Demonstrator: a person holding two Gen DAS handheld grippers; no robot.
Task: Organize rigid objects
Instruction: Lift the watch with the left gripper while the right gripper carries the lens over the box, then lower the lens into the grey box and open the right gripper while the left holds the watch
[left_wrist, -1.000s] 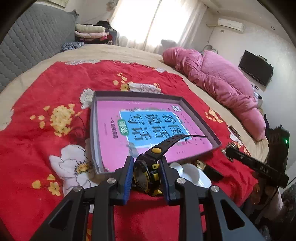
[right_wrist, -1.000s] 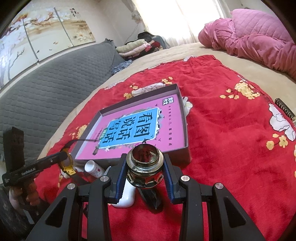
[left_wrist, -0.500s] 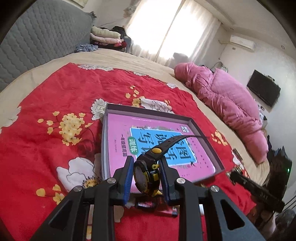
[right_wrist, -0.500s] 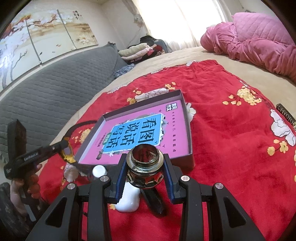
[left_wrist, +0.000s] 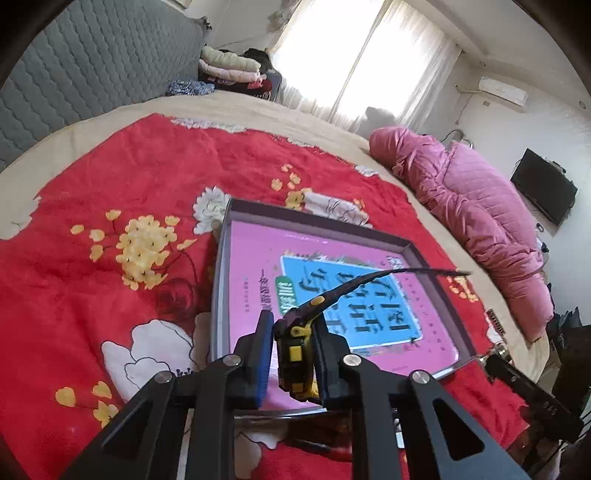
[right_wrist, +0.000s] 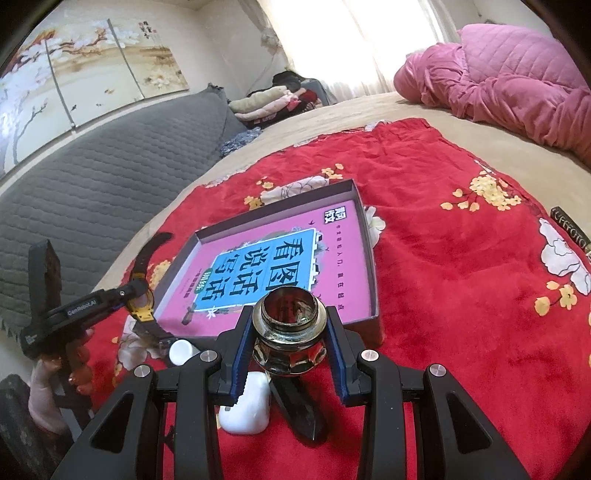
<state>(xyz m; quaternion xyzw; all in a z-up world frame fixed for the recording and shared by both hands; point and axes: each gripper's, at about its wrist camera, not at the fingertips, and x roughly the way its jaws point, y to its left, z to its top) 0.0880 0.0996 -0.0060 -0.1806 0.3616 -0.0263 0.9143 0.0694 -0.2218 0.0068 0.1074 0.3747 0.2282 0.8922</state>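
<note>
My left gripper (left_wrist: 293, 354) is shut on a black and yellow wristwatch (left_wrist: 295, 350), its strap sticking out over the near edge of a shallow grey box (left_wrist: 218, 280) that holds a pink book (left_wrist: 255, 273). In the right wrist view the left gripper (right_wrist: 138, 299) holds the watch (right_wrist: 142, 306) just left of the box (right_wrist: 373, 266). My right gripper (right_wrist: 290, 332) is shut on a small open glass jar (right_wrist: 290, 332), held above the red blanket just in front of the box's near edge.
A white case (right_wrist: 245, 406), a white bottle cap (right_wrist: 181, 350) and a dark object (right_wrist: 299, 410) lie on the red flowered blanket (right_wrist: 461, 295) below the right gripper. A dark bar (right_wrist: 570, 229) lies at the blanket's right edge. A pink quilt (left_wrist: 469, 206) lies at the far side.
My left gripper has risen and moved forward with the watch over the box's near edge. My right gripper with the jar has risen and come closer to the box.
</note>
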